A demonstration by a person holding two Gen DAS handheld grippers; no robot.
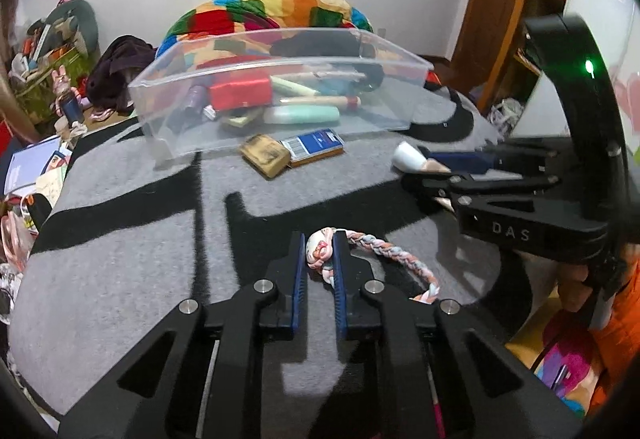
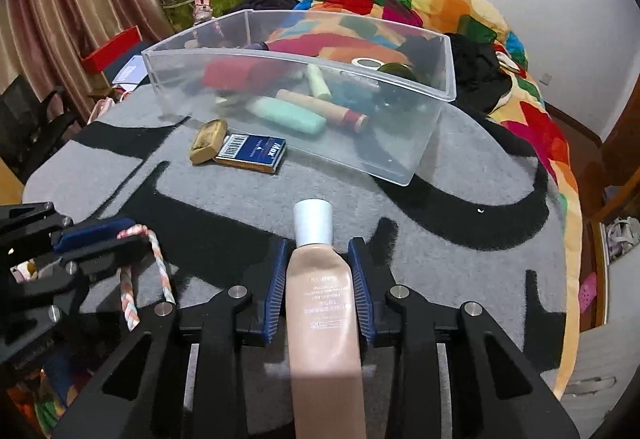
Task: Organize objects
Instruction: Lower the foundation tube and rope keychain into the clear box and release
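Left wrist view has the left gripper (image 1: 322, 259) clenched on a small pastel charm with a braided cord (image 1: 394, 259) trailing off to its right, hanging above the grey-and-black blanket (image 1: 120, 259) near its front edge. The right gripper (image 2: 322, 279) is grasping a beige cosmetic tube (image 2: 322, 303) with a white cap, cap pointing toward the clear plastic bin (image 2: 304, 79) sitting toward the far edge of the blanket.

Best bet for the drop: carry each item well over the bin's front wall before letting go, one gripper at a time so they don't bump. The cord looks floppy (it could snag on the rim), so lift it high and let the tail go in first. The tube is rigid and should just lie flat beside the mint tube (image 2: 290, 115) already inside.

Only the right wrist view shows the "Max" print on the blue card box (image 2: 252, 153) and the tan case (image 2: 209, 140) touching it, both just in front of the bin. Only the left view shows the charm itself between the pads.
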